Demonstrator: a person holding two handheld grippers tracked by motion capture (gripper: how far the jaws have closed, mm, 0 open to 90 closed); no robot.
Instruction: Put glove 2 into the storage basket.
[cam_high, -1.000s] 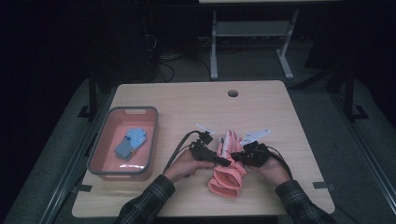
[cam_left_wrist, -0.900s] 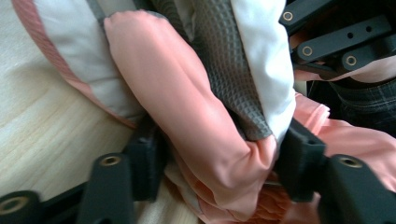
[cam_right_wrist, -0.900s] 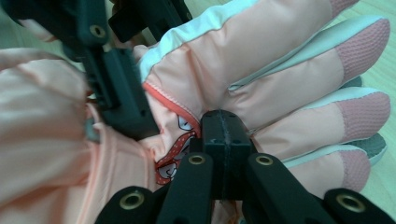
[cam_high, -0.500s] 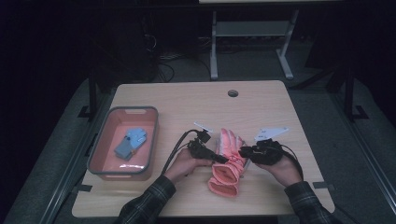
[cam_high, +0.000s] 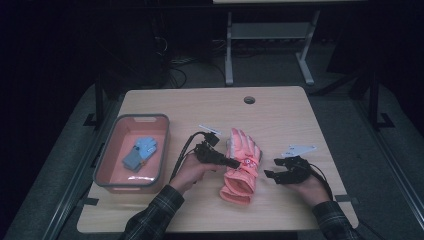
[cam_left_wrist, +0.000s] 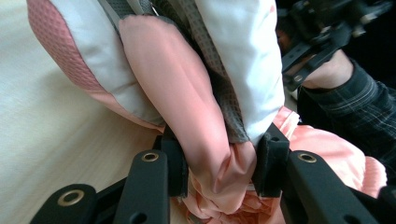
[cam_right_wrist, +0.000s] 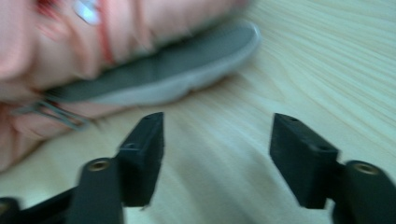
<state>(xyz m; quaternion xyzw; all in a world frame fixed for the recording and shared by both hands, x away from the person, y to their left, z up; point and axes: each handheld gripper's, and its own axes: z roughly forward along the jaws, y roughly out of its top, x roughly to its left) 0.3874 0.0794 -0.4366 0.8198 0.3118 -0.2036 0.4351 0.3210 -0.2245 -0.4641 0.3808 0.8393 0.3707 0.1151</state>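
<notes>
Table (cam_high: 280, 107): wooden, in a dark room.
Bin (cam_high: 102, 170): blue glove (cam_high: 140, 153) already inside.
Pink glove (cam_high: 241, 165): mid-table, not yet binned.
Left gripper (cam_left_wrist: 219, 158): clamped on pink glove.
Right gripper (cam_right_wrist: 217, 154): jaws just opened, empty.

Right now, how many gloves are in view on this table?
2. A pink glove lies on the table between the two hands, clamped by the left hand-held gripper. A blue glove lies in the grey-rimmed bin at left. Nothing suggests more.

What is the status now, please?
Left gripper shut on pink glove. Right gripper open, jaws just been opening, nothing between them. Bin holds blue glove. Nothing in the way.
</notes>
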